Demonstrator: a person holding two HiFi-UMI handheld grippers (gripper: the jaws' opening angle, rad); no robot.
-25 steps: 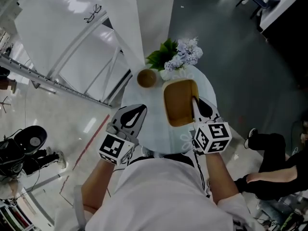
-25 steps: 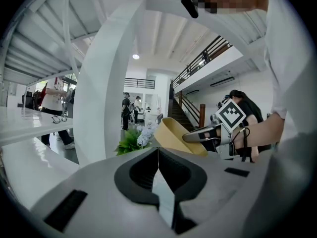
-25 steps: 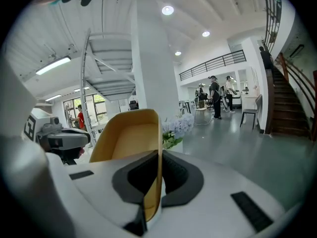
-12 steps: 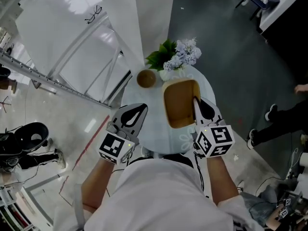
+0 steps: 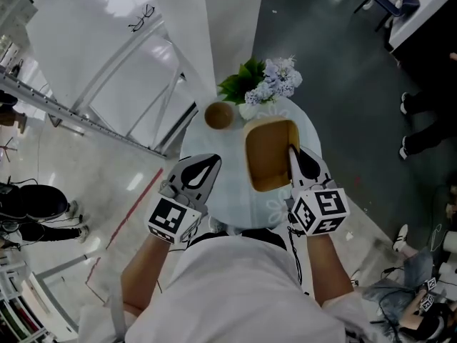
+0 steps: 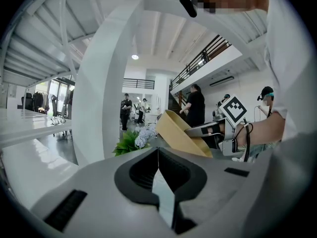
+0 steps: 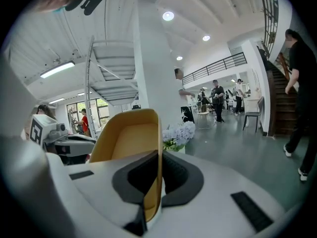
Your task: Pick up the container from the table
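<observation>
Container (image 5: 268, 152): tan, open-topped, tilted over the round table (image 5: 214, 191), just short of the flowers (image 5: 275, 81).
Right gripper (image 5: 291, 164): clamped on the container's right wall, one jaw inside, one outside.
Left gripper (image 5: 207, 164): jaws together, nothing between, idle to the container's left.
Risk, slip: thin wall pinched at one side only; likely to pivot or slide out if swung.
Risk, collision: far edge near the flowers and the small bowl (image 5: 218, 115); could knock either if pushed forward.
</observation>
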